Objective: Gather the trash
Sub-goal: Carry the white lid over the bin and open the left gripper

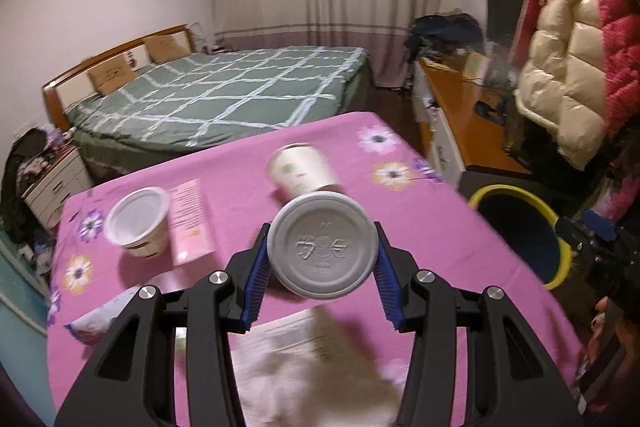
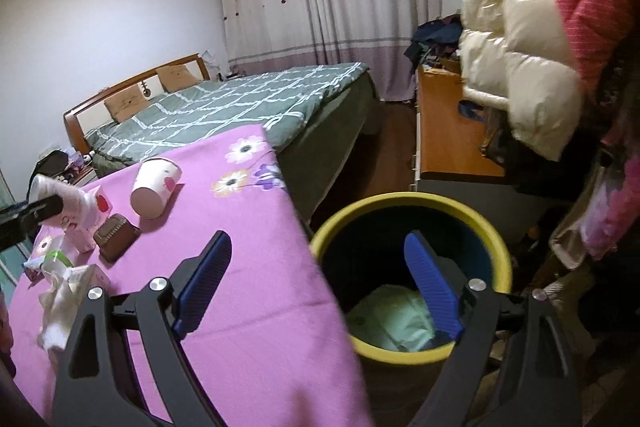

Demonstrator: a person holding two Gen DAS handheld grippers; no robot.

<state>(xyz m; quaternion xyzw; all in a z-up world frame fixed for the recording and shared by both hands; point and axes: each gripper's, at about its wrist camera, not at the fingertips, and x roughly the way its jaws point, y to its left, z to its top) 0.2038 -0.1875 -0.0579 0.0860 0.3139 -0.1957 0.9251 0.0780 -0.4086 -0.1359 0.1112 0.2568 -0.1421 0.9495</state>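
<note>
Over the pink table (image 1: pixel 460 227) your left claw (image 1: pixel 322 251) squeezes a white yogurt cup (image 1: pixel 322 251) by its sides, your right claw (image 2: pixel 320 283) hangs wide open and empty above the yellow-rimmed bin (image 2: pixel 496 239) at the right, so tipping might drop it.

Matt plastic cup (image 1: pixel 322 246), pink cloth tablecloth (image 1: pixel 440 227).

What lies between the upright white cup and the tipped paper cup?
In the left wrist view, a pink packet lies flat between white cup and paper cup.
</note>
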